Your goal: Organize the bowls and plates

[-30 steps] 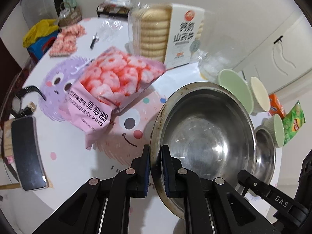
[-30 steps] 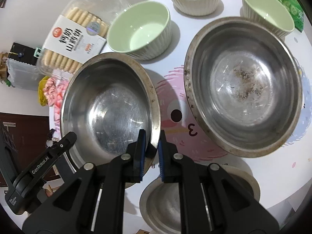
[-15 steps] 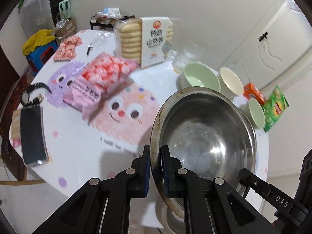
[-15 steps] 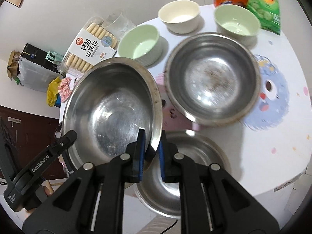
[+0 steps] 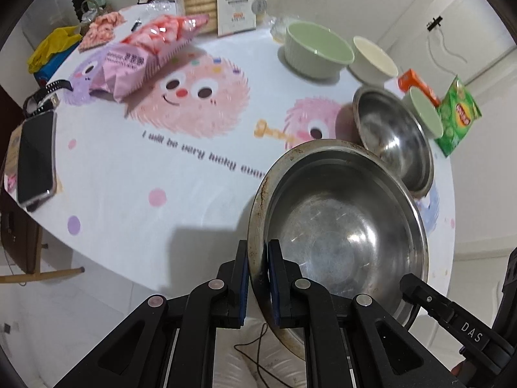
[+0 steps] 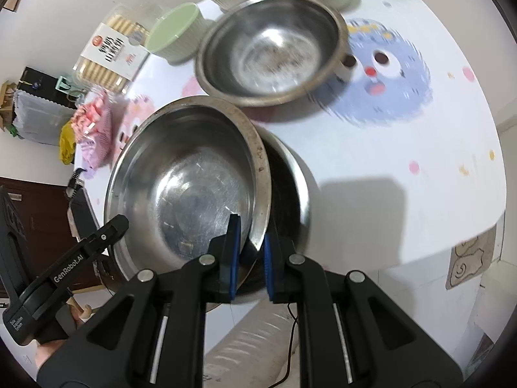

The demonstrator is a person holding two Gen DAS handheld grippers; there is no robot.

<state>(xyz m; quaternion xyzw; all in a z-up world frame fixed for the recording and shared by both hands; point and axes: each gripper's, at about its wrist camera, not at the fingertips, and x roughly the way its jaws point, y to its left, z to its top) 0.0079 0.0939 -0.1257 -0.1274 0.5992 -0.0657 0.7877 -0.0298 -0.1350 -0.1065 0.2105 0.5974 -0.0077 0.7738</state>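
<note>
**Steel basin carried by both grippers, poised over a second basin**

Left wrist view: our left gripper [image 5: 258, 278] is nearly closed, pads pinching the rim of the large steel basin [image 5: 342, 226], which hangs tilted over the near edge of the table [image 5: 194, 194]. Beyond it a smaller steel bowl [image 5: 394, 139] sits on the cloth, with a large green bowl [image 5: 316, 48], a cream bowl [image 5: 374, 59] and a small green bowl [image 5: 423, 113] behind it, all apart.

Right wrist view: our right gripper [image 6: 252, 252] is likewise nearly closed on the opposite rim of the same basin [image 6: 187, 177]. A dark basin [image 6: 287, 181] shows directly beneath, its rim peeking out to the right; we cannot tell whether they touch.

Progress, as we judge it: nesting of the steel ware is in hand, not finished. The smaller steel bowl and three ceramic bowls remain unstacked.
</note>
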